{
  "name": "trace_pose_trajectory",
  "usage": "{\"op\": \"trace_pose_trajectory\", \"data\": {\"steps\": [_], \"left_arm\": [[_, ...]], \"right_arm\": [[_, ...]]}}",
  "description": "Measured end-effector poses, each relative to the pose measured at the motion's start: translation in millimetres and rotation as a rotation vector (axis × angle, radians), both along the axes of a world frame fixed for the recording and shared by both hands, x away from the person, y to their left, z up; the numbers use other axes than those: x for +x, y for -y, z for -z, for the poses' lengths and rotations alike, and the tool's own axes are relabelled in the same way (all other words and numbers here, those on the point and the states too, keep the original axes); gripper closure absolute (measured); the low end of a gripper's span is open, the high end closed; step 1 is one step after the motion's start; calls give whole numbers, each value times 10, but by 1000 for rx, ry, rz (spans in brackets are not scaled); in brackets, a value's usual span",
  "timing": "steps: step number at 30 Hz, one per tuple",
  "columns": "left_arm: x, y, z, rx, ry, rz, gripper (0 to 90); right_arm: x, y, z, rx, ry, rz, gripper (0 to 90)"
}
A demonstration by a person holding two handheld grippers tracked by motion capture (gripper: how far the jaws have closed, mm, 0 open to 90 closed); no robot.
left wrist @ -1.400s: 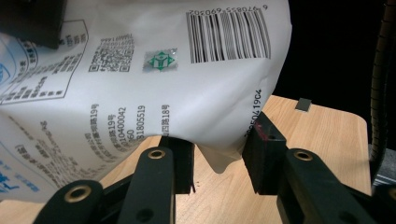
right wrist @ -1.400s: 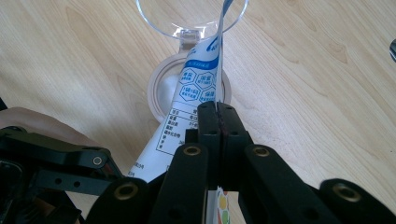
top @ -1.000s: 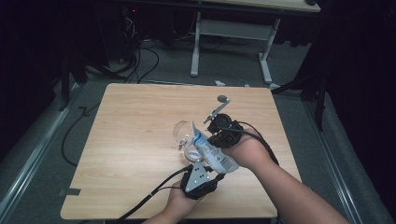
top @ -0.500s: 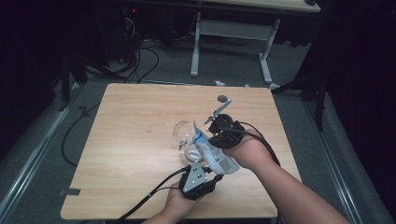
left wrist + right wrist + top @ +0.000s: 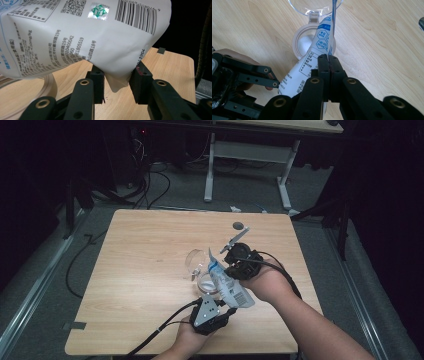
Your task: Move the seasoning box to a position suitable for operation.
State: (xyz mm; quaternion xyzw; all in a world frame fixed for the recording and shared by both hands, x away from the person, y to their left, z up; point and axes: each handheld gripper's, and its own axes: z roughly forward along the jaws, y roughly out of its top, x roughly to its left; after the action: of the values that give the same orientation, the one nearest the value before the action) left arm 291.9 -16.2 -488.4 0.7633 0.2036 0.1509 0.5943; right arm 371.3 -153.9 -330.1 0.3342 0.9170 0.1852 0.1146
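A white printed salt bag [image 5: 229,284] hangs tilted, top end down, over a clear round jar [image 5: 205,282] on the wooden table [image 5: 145,250]. The jar's hinged clear lid [image 5: 195,260] stands open behind it. My right gripper [image 5: 225,266] is shut on the bag's upper edge; in the right gripper view its jaws [image 5: 328,58] pinch the bag [image 5: 312,65] just above the jar [image 5: 305,42]. My left gripper [image 5: 227,307] holds the bag's bottom end; its pads [image 5: 140,77] press the lower corner of the bag [image 5: 87,37].
A small dark round mark [image 5: 239,225] lies near the table's far edge. Black cables [image 5: 160,332] trail off the front edge from the left gripper. A strip of tape [image 5: 75,325] sits at the front left corner. Another desk's legs [image 5: 210,170] stand behind.
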Motion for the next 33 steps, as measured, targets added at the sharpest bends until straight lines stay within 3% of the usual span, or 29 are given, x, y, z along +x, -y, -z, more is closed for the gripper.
{"op": "trace_pose_trajectory", "data": {"steps": [9,14,26,33], "left_arm": [[31,-8,5,1,-21,4,655],[53,-4,12,0,-33,8,597],[63,-2,17,-1,-17,17,489],[66,-4,26,1,-31,36,447]], "right_arm": [[12,-7,19,14,-5,-4,900],[20,-19,29,21,-13,0,900],[11,1,14,24,-18,14,900],[11,23,4,27,-14,16,900]]}}
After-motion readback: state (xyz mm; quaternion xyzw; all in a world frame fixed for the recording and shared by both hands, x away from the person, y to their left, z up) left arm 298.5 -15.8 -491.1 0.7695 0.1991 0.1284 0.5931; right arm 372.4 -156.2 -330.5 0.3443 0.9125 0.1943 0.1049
